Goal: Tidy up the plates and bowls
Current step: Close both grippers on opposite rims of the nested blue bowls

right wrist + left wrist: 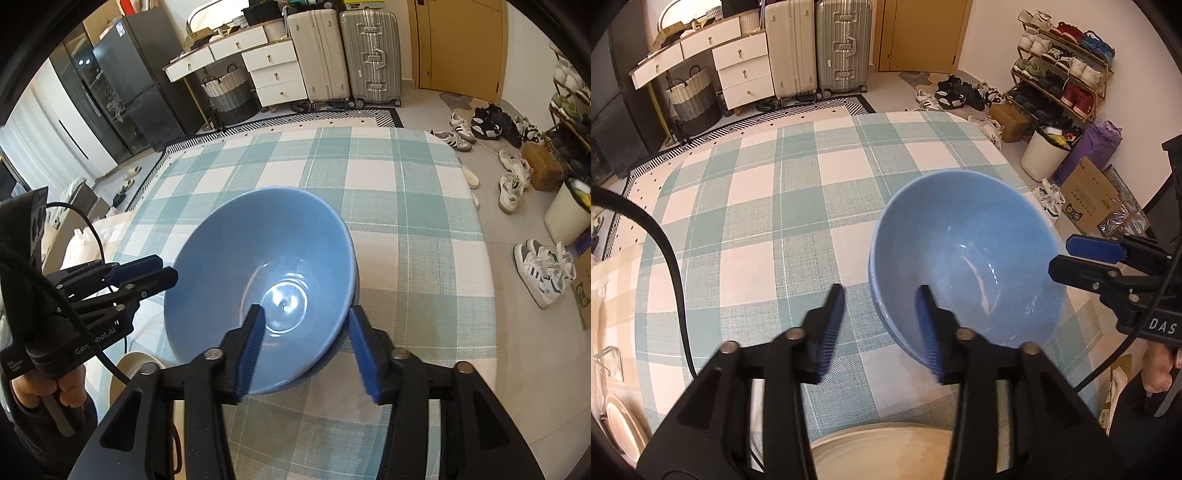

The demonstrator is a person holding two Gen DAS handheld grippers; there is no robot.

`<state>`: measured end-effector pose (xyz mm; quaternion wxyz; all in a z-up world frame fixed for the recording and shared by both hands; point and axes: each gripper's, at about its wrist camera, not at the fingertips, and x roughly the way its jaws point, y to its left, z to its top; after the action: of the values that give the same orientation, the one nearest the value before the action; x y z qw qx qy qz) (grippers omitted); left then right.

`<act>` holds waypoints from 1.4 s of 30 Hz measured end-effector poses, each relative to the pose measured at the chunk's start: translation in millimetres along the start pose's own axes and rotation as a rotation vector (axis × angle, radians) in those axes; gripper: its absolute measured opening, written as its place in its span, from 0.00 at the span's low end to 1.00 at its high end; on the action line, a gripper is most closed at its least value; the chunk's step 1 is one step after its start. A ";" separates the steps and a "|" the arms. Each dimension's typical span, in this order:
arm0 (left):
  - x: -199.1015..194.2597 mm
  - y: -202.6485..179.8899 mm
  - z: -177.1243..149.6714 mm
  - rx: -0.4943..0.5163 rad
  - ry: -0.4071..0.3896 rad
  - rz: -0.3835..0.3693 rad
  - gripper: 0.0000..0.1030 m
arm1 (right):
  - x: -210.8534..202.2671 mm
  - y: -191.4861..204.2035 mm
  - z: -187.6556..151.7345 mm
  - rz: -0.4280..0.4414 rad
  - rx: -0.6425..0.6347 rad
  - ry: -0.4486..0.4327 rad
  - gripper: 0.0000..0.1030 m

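Glossy blue ceramic bowl (pixel 258 291) sits on the teal-and-white checked tablecloth (pixel 406 221), looks nested in a second blue bowl (pixel 352 291) under it; left gripper (pixel 882 328) jaws apart, bowl's near rim between them, pads not pressing; right gripper (pixel 306 347) jaws apart too, straddling the bowl's opposite rim, no clamp; cream round plate (pixel 886 450) just below the bowl near the table edge; another cream plate (pixel 624 428) far left of the bowl.
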<state>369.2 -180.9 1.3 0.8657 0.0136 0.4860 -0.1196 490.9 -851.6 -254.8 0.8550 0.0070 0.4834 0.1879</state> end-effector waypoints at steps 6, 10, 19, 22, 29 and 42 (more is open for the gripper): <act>-12.6 -3.6 1.8 0.027 -0.044 0.002 0.74 | -15.1 1.3 1.0 0.025 -0.004 -0.040 0.68; -14.9 -5.8 2.2 0.032 -0.040 -0.005 0.77 | -21.0 1.0 1.2 0.041 -0.002 -0.059 0.81; -9.9 -10.1 -0.7 0.030 -0.019 -0.017 0.79 | -19.9 -1.8 -2.2 0.055 0.006 -0.051 0.87; -5.4 -10.7 -0.9 0.032 -0.011 -0.007 0.79 | -17.0 -4.4 -4.1 0.055 0.013 -0.043 0.88; 11.6 -12.6 -2.0 0.033 0.024 -0.017 0.79 | -3.6 -13.6 -8.0 0.060 0.042 -0.012 0.89; 45.9 -11.6 -0.5 0.037 0.065 -0.038 0.79 | 24.7 -17.4 -8.6 0.083 0.055 0.034 0.88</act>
<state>389.2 -201.0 -36.6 0.8466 0.0242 0.5117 -0.1447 500.7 -861.1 -283.2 0.8375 0.0475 0.5023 0.2097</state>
